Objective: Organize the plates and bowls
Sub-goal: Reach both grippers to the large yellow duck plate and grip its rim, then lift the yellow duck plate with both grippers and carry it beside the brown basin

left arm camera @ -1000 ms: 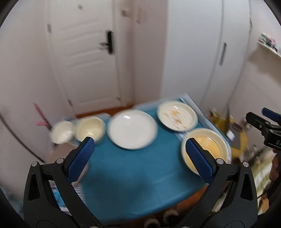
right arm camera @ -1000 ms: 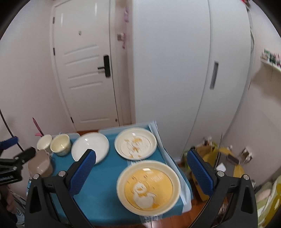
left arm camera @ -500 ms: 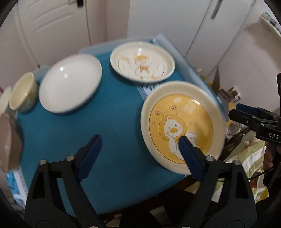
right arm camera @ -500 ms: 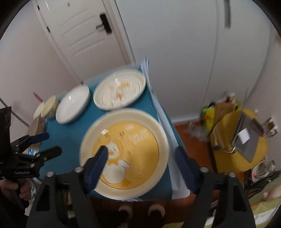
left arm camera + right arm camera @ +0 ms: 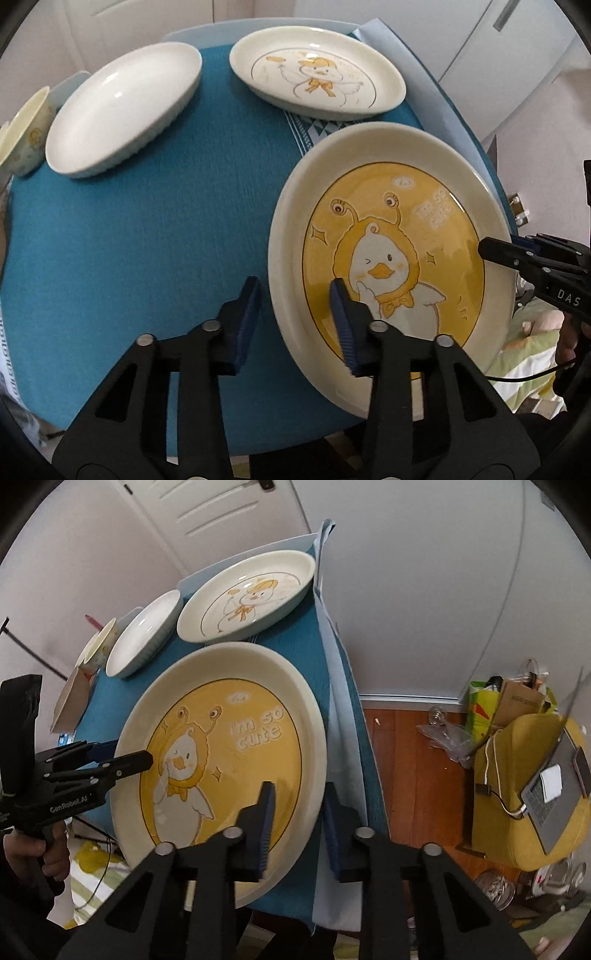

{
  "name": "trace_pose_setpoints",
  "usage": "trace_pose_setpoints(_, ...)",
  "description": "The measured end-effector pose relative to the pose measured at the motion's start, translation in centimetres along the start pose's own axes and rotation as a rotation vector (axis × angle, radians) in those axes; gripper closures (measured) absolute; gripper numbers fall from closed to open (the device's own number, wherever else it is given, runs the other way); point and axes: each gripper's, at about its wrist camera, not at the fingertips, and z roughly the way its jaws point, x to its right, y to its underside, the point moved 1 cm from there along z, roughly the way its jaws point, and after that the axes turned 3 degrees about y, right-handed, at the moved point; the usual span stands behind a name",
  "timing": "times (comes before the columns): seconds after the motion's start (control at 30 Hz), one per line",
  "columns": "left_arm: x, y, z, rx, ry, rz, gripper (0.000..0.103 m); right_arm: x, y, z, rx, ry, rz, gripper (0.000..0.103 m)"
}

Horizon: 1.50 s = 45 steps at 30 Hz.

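Observation:
A big cream plate with a yellow duck picture [image 5: 391,236] [image 5: 221,738] lies at the near right corner of the blue-clothed table [image 5: 147,240]. My left gripper [image 5: 295,321] [image 5: 125,755] straddles its left rim, jaws closing, with a sliver of cloth showing between the outer pad and the rim. My right gripper [image 5: 299,823] [image 5: 498,247] is closing on the right rim, one pad inside and one outside, both against it. Behind stand a white duck plate [image 5: 317,74] [image 5: 247,594], a plain white deep plate [image 5: 122,107] [image 5: 146,635] and a small cream bowl [image 5: 24,136] [image 5: 99,646].
The yellow plate overhangs the table's near edge. Right of the table, on the wooden floor, stands a yellow seat with a laptop [image 5: 535,786], with bags behind it. A cardboard box [image 5: 70,705] sits at the table's left. White cupboard doors rise behind.
Both grippers came down from high above the table to the yellow duck plate. Their jaws narrowed from wide open to either side of its rim.

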Motion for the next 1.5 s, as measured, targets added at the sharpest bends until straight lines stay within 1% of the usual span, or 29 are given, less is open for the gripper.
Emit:
trace_pose_setpoints(0.13, 0.3, -0.1, -0.1, 0.004, -0.005, -0.008, 0.071, 0.0, 0.0, 0.3, -0.008, -0.004, -0.021, 0.09)
trace_pose_setpoints(0.2, 0.6, -0.2, 0.0, 0.008, -0.005, -0.01, 0.074, 0.1, -0.1, 0.3, -0.01, -0.006, -0.029, 0.09)
trace_pose_setpoints(0.3, 0.4, 0.0, -0.2, 0.008, -0.008, -0.024, 0.074, 0.0, -0.1, 0.3, -0.011, 0.004, -0.037, 0.09)
trace_pose_setpoints(0.4, 0.7, 0.0, -0.3, 0.014, -0.02, -0.018, 0.074, -0.2, -0.2, 0.3, -0.009, 0.016, -0.048, 0.09)
trace_pose_setpoints(0.6, 0.7, 0.5, -0.9, 0.026, -0.005, -0.018, 0.074, -0.5, -0.5, -0.1, 0.017, 0.051, -0.09, 0.09)
trace_pose_setpoints(0.73, 0.4, 1.1, -1.7, 0.054, 0.005, -0.028, 0.074, -0.6, -0.9, -0.5, 0.037, 0.067, -0.12, 0.09)
trace_pose_setpoints(0.83, 0.3, 1.1, -2.4, 0.093, 0.014, -0.038, 0.074, -0.9, -1.0, -0.8, 0.059, 0.077, -0.145, 0.09)
trace_pose_setpoints(0.97, -0.3, 1.2, -3.9, 0.138, 0.007, -0.048, 0.074, -1.9, -1.3, -1.5, 0.1, 0.08, -0.181, 0.09)
trace_pose_setpoints(1.07, -1.2, 1.4, -5.4, 0.16, -0.005, -0.074, 0.074, -3.3, -1.7, -2.3, 0.117, 0.072, -0.208, 0.09)
trace_pose_setpoints(1.2, -3.1, 2.4, -8.3, 0.185, -0.039, -0.123, 0.074, -6.2, -3.0, -3.2, 0.13, 0.025, -0.246, 0.09)
trace_pose_setpoints(1.33, -6.6, 3.7, -11.2, 0.207, -0.073, -0.189, 0.074, -9.7, -4.2, -3.3, 0.136, -0.021, -0.3, 0.09)
trace_pose_setpoints(1.37, -7.6, 4.5, -11.7, 0.21, -0.08, -0.203, 0.074, -10.9, -4.5, -3.1, 0.137, -0.033, -0.315, 0.09)
trace_pose_setpoints(1.5, -11.7, 5.9, -13.6, 0.214, -0.097, -0.236, 0.074, -15.2, -5.2, -2.0, 0.14, -0.062, -0.345, 0.09)
